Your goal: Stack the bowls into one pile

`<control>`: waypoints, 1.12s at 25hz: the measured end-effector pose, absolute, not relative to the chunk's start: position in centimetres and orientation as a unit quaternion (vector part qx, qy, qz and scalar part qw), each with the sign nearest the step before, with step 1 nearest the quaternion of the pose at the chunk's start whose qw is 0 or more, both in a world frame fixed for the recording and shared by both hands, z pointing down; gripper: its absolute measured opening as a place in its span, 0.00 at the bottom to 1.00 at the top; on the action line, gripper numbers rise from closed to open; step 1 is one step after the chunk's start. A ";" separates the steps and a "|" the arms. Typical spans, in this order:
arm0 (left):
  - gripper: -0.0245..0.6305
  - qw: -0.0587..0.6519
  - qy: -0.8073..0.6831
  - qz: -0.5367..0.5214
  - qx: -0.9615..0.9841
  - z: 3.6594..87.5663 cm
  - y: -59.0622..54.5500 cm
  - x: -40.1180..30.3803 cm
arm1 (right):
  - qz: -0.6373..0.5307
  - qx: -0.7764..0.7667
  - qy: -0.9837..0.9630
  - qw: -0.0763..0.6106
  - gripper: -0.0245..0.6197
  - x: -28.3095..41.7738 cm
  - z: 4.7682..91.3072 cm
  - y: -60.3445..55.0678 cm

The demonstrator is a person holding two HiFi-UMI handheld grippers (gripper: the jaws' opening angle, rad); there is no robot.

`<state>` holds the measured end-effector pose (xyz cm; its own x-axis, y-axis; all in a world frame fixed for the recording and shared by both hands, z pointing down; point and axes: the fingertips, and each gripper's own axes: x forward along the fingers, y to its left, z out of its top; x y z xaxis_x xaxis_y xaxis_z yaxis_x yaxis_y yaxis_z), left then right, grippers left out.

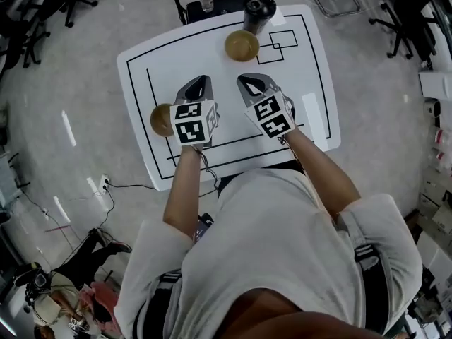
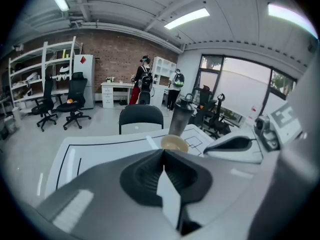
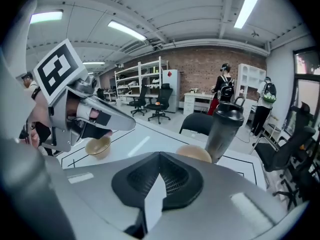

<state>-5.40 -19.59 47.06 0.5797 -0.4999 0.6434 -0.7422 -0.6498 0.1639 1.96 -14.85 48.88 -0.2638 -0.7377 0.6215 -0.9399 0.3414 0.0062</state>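
Both grippers are held over the near half of the white table (image 1: 311, 83), on the person's side of the dark shaker bottle (image 1: 258, 11) that is taken here as the marker. The left gripper (image 1: 200, 85) and the right gripper (image 1: 248, 83) are seen side by side, each angled down towards the far edge. In both gripper views the jaws are pressed together with nothing gripped between them.

One tan bowl (image 1: 159, 119) is seen upright and well apart from the shaker bottle, back towards the person and off to the left. It lies just beside the left gripper's marker cube, on that gripper's outer side and behind its jaw tips. The second tan bowl (image 1: 242, 45) is set upright just in front of the shaker bottle, on the person's side. It cannot be told whether the two touch.

No stacking is shown as done, since the bowls stand well apart. The left hand is judged the nearer to the first bowl, which would have to be reached sideways and back. The second bowl is judged to lie ahead of the right gripper. Being round, neither bowl offers a long axis, so any part of the rim could be taken once the jaws are parted.
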 end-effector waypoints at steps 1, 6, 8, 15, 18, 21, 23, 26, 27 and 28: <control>0.04 0.208 -0.365 0.278 0.864 46.8 -20.3 -4.9 | 0.184 0.557 -0.768 0.259 0.04 3.0 48.6 -15.2; 0.04 0.222 -0.381 0.265 0.858 47.5 -22.0 -2.4 | 0.208 0.606 -0.735 0.223 0.04 7.3 49.0 -15.9; 0.04 0.229 -0.379 0.271 0.855 48.3 -22.2 -2.1 | 0.219 0.609 -0.731 0.215 0.04 7.9 49.3 -16.3; 0.04 0.242 -0.370 0.289 0.849 50.6 -23.1 0.6 | 0.243 0.609 -0.722 0.220 0.04 11.2 51.2 -17.2; 0.04 0.240 -0.364 0.298 0.849 51.4 -23.7 1.9 | 0.251 0.612 -0.717 0.221 0.04 12.8 51.9 -17.8; 0.04 0.246 -0.362 0.289 0.851 51.8 -24.7 3.1 | 0.263 0.615 -0.710 0.220 0.04 14.3 52.8 -18.4; 0.04 0.253 -0.359 0.275 0.855 51.9 -25.5 3.8 | 0.269 0.613 -0.709 0.219 0.04 14.9 53.4 -19.1; 0.04 0.251 -0.360 0.287 0.851 52.8 -26.5 4.2 | 0.275 0.610 -0.711 0.218 0.04 15.4 54.2 -20.0; 0.04 0.252 -0.361 0.291 0.849 53.3 -26.7 4.2 | 0.277 0.610 -0.710 0.218 0.04 15.5 54.5 -20.3; 0.04 0.255 -0.361 0.294 0.847 53.7 -26.9 4.2 | 0.279 0.610 -0.709 0.216 0.04 15.6 54.8 -20.6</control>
<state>4.24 -26.93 53.69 0.5660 -0.4616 0.6831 -0.7620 -0.6091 0.2199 15.59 -20.58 54.79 -0.1629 -0.7442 0.6478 -0.9861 0.1002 -0.1327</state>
